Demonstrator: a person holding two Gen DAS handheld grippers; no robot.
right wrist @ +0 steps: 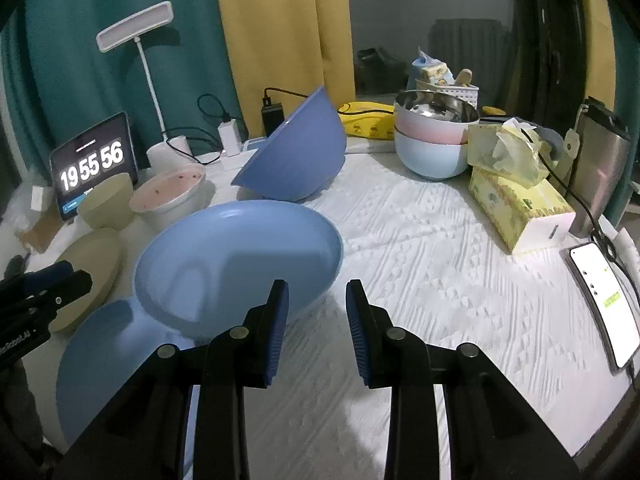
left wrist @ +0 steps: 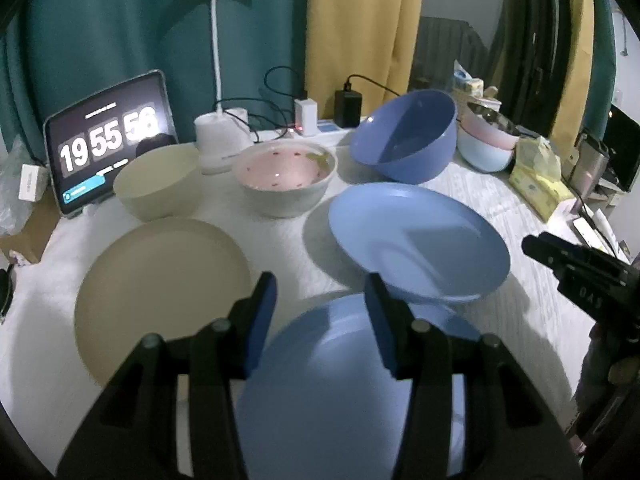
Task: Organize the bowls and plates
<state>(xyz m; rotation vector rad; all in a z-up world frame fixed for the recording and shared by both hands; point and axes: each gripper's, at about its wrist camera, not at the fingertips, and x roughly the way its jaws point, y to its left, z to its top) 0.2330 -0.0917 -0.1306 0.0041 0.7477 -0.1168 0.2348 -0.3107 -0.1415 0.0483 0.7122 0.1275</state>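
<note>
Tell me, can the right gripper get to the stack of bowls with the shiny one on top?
Probably yes. The right gripper is open and holds nothing, and only bare white tablecloth lies between it and the stacked bowls. The tissue box sits close beside them, so it should come in from the front.

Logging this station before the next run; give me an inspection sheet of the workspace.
Surface: white textured cloth.
Job's things: two blue plates, the far one tilted with its near edge on the near one; beige plate; beige bowl; pink-lined bowl; blue bowl tipped; bowl stack.
Clutter: tablet clock, lamp, tissue box, phone.
Grippers: left gripper and right gripper open, holding nothing.
Cables: black charger leads at the back.
Surroundings: teal and yellow curtains.
</note>
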